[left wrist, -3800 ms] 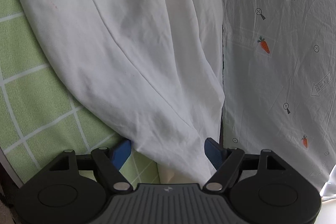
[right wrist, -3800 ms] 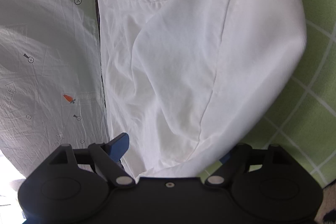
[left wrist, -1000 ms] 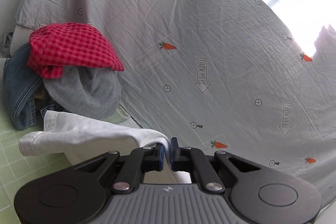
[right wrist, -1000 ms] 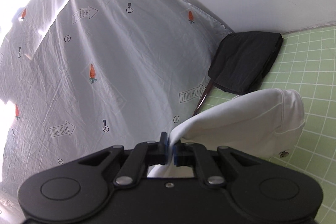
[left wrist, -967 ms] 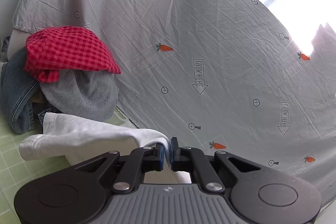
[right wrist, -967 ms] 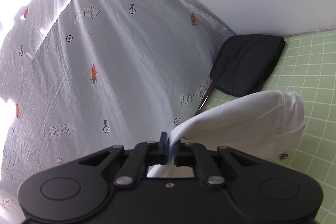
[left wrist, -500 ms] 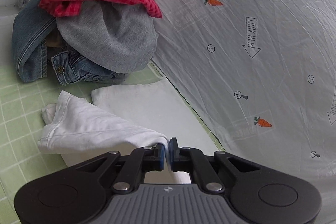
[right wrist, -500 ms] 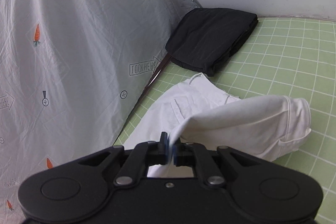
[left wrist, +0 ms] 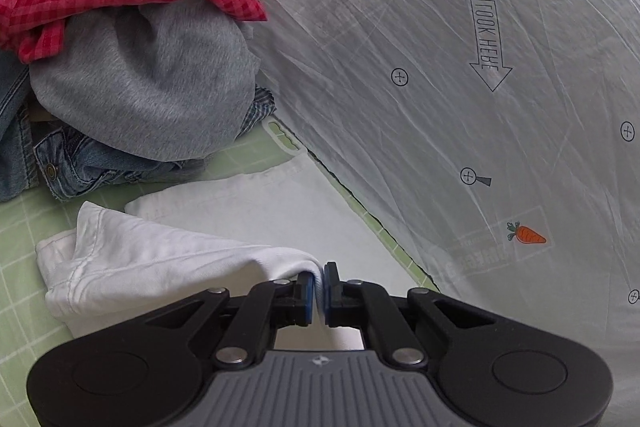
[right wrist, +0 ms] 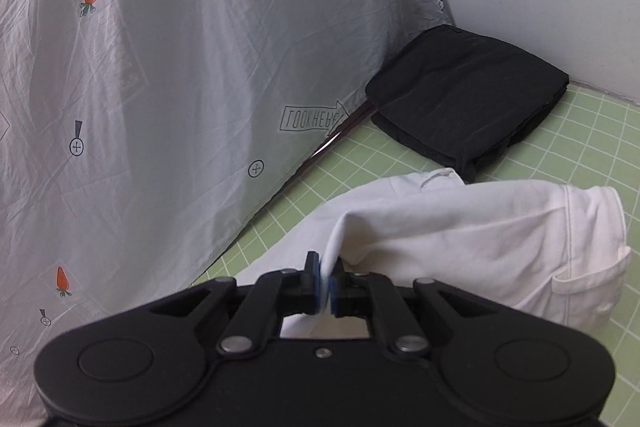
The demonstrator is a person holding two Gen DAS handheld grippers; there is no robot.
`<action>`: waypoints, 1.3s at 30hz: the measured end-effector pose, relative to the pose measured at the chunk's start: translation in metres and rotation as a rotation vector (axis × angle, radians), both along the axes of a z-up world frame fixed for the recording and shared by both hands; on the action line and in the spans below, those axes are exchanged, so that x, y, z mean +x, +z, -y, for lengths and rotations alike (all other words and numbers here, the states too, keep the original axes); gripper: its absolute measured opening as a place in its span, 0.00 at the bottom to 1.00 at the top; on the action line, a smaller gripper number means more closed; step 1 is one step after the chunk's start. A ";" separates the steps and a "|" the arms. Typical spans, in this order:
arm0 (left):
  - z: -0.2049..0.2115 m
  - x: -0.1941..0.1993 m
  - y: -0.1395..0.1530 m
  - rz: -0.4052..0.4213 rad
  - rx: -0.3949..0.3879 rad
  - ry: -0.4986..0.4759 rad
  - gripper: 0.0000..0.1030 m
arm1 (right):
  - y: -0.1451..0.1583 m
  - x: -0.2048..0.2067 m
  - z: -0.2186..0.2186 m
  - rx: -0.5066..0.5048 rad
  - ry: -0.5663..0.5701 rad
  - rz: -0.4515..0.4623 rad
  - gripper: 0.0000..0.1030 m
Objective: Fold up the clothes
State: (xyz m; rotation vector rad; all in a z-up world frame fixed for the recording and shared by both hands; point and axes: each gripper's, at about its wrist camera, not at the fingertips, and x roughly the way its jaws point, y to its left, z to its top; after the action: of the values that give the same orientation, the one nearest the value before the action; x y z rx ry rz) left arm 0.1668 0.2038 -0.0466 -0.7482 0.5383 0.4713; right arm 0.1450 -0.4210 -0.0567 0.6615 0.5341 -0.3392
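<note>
Green gridded mat (left wrist: 24, 227) covers the tabletop, with a grey carrot-print sheet (left wrist: 460, 107) hung behind it. White trousers (left wrist: 168, 263) lie on the mat, a folded-over edge being pinched in the closed jaws of the left gripper (left wrist: 319, 287), cloth trailing left of them. Another edge is pinched in the closed jaws of the right gripper (right wrist: 325, 287), the trousers (right wrist: 472, 239) draping right of them. A pile of clothes (left wrist: 132, 67) sits beyond the trousers; a folded black garment (right wrist: 468, 95) lies just beyond their far end. Compared with a second ago, the trousers are seen lower, closer to the mat, and more of their bottom layer shows.
</note>
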 end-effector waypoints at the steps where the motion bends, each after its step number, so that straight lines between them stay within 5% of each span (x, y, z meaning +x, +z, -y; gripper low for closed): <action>1: 0.000 0.009 0.002 0.008 0.013 -0.005 0.05 | 0.002 0.007 -0.001 -0.004 0.009 0.011 0.05; 8: 0.002 0.096 0.006 0.112 0.081 -0.068 0.05 | 0.006 0.098 0.012 0.044 0.061 0.103 0.05; 10: 0.005 0.133 -0.005 0.086 0.116 -0.097 0.05 | -0.006 0.139 0.018 0.056 0.085 0.072 0.06; 12: 0.008 0.172 -0.019 0.021 0.148 -0.122 0.12 | -0.020 0.176 0.023 0.057 0.096 0.020 0.14; 14: 0.010 0.191 -0.038 -0.070 0.130 -0.140 0.18 | -0.038 0.203 0.022 0.035 0.088 -0.049 0.40; 16: 0.012 0.198 -0.054 -0.135 0.103 -0.158 0.25 | -0.044 0.204 0.015 0.012 0.073 -0.079 0.48; 20: 0.016 0.159 -0.066 -0.166 0.104 -0.151 0.45 | -0.049 0.161 -0.001 -0.029 0.067 -0.093 0.66; 23: 0.015 0.125 -0.072 -0.211 0.094 -0.149 0.49 | -0.054 0.120 -0.005 -0.045 0.012 -0.142 0.70; 29: 0.015 0.071 -0.087 -0.321 0.067 -0.141 0.55 | -0.079 0.042 0.000 0.151 -0.143 -0.170 0.81; 34: 0.019 0.042 -0.096 -0.365 0.026 -0.138 0.55 | -0.103 0.039 -0.011 0.341 -0.166 -0.189 0.81; 39: 0.023 0.028 -0.096 -0.369 0.000 -0.143 0.56 | -0.112 0.058 -0.032 0.362 -0.162 -0.214 0.93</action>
State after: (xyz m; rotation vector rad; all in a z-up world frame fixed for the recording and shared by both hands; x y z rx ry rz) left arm 0.1949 0.1803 -0.1426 -0.6200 0.9303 0.4784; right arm 0.2034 -0.3887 -0.1690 1.0295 0.7579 -0.4741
